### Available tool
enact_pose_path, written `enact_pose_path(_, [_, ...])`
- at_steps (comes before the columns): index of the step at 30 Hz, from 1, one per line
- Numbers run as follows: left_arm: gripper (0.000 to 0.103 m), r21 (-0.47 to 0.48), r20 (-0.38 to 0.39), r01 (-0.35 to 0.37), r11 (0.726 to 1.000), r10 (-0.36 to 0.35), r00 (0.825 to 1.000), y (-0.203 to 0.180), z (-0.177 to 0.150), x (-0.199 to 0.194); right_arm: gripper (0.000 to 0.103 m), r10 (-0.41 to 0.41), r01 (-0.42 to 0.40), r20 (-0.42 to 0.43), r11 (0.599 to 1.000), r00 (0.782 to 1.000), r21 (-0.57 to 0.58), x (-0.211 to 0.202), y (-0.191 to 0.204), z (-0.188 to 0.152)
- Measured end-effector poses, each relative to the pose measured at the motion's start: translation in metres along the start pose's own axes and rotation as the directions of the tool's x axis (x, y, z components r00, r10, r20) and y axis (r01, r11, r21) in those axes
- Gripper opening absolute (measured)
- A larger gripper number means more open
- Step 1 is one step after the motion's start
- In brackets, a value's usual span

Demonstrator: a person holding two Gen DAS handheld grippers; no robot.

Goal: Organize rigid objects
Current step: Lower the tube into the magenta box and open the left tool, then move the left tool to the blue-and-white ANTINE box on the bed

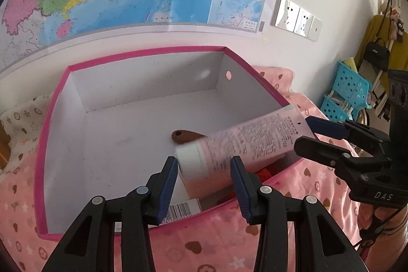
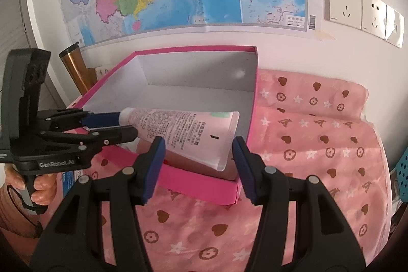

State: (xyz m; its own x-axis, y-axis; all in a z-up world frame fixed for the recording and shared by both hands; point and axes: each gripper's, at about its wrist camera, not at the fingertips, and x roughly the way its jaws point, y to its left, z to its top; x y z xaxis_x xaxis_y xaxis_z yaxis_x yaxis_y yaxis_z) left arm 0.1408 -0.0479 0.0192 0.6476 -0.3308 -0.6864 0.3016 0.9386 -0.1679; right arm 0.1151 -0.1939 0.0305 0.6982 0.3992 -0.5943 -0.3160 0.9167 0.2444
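Over the near right corner of the pink-rimmed cardboard box (image 1: 142, 52) with the white inside, low in the left wrist view, the pale pink plastic tube with the white cap (image 1: 244, 142) hangs in the air, slanting from its cap up to its flat crimped end. The box sits on a pink cloth printed with hearts and flowers (image 2: 318, 144). The right claw (image 2: 198, 142) is about half closed, with both blue pads against the edges of the crimped end, so it looks to be carrying the tube. The left claw (image 1: 204, 161) is set narrow around the cap, but I cannot tell whether its pads actually press on it. That doubt is the first worry: if only one end is truly gripped, the tube could pivot and swing down. The crimped end also reaches out past the box's right wall, so a release here might leave it propped on the rim or tipping out onto the cloth. Below it lie a brown rounded wooden handle (image 1: 182, 136), something red (image 1: 265, 173) and a white carton with a barcode (image 1: 179, 212); dropped on them, the tube could roll or sit crooked.
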Motion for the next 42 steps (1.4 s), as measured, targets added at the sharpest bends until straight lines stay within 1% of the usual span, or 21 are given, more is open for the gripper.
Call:
enact_pose_path(6, [0.043, 0.003, 0.004, 0.006, 1.000, -0.006, 1.000, 0.000, -0.001, -0.001, 0.057, -0.019, 0.019, 0.018, 1.000, 1.000, 0.008, -0.006, -0.002, -0.002])
enact_pose_path(9, [0.043, 0.014, 0.019, 0.010, 1.000, -0.010, 1.000, 0.000, -0.004, -0.005, 0.057, -0.013, 0.012, 0.021, 1.000, 1.000, 0.019, -0.010, -0.004, -0.004])
enact_pose_path(13, [0.047, 0.022, 0.048, 0.013, 1.000, -0.014, 0.999, -0.001, -0.010, -0.017, 0.057, -0.005, 0.004, 0.024, 0.999, 1.000, 0.036, -0.014, -0.006, -0.010])
enact_pose_path(15, [0.050, 0.034, 0.069, -0.002, 0.999, 0.000, 0.998, -0.001, -0.013, -0.026, 0.057, 0.002, -0.003, 0.027, 0.999, 1.000, 0.041, -0.017, -0.005, -0.013])
enact_pose_path(18, [0.057, 0.049, 0.119, -0.026, 0.998, 0.020, 0.993, 0.000, -0.022, -0.047, 0.057, 0.034, -0.036, 0.046, 0.998, 0.998, 0.047, -0.026, -0.002, -0.018])
enact_pose_path(22, [0.061, 0.060, 0.166, -0.054, 0.997, 0.044, 0.985, 0.008, -0.037, -0.074, 0.057, 0.097, -0.099, 0.064, 0.994, 0.993, 0.039, -0.035, 0.008, -0.028])
enact_pose_path(24, [0.061, 0.051, 0.168, -0.084, 0.995, 0.074, 0.983, 0.017, -0.047, -0.083, 0.057, 0.131, -0.133, 0.048, 0.991, 0.990, 0.029, -0.035, 0.016, -0.034])
enact_pose_path(26, [0.061, 0.033, 0.147, -0.108, 0.994, 0.102, 0.984, 0.029, -0.059, -0.088, 0.057, 0.167, -0.167, 0.022, 0.986, 0.986, 0.025, -0.031, 0.024, -0.042])
enact_pose_path(29, [0.061, 0.005, 0.099, -0.145, 0.989, 0.144, 0.985, 0.044, -0.074, -0.086, 0.057, 0.233, -0.233, -0.038, 0.972, 0.972, 0.020, -0.018, 0.040, -0.055])
enact_pose_path(31, [0.061, -0.014, 0.060, -0.167, 0.986, 0.168, 0.984, 0.053, -0.085, -0.080, 0.057, 0.259, -0.259, -0.074, 0.966, 0.963, 0.014, -0.011, 0.050, -0.064])
enact_pose_path(33, [0.061, -0.032, 0.023, -0.170, 0.985, 0.170, 0.985, 0.060, -0.095, -0.075, 0.057, 0.293, -0.294, -0.116, 0.956, 0.949, 0.009, -0.001, 0.062, -0.073])
enact_pose_path(35, [0.061, -0.044, 0.003, -0.174, 0.984, 0.174, 0.985, 0.064, -0.102, -0.072, 0.057, 0.323, -0.327, -0.161, 0.945, 0.933, 0.002, 0.008, 0.075, -0.081])
enact_pose_path(37, [0.061, -0.054, -0.012, -0.171, 0.984, 0.171, 0.985, 0.066, -0.109, -0.071, 0.057, 0.344, -0.350, -0.184, 0.937, 0.921, -0.002, 0.012, 0.083, -0.086])
enact_pose_path(38, [0.061, -0.059, -0.017, -0.168, 0.984, 0.168, 0.986, 0.067, -0.112, -0.071, 0.057, 0.366, -0.373, -0.200, 0.928, 0.909, 0.004, 0.015, 0.088, -0.089])
enact_pose_path(42, [0.061, -0.075, -0.038, -0.151, 0.986, 0.148, 0.988, 0.067, -0.122, -0.070, 0.057, 0.410, -0.419, -0.233, 0.908, 0.882, 0.009, 0.023, 0.104, -0.096])
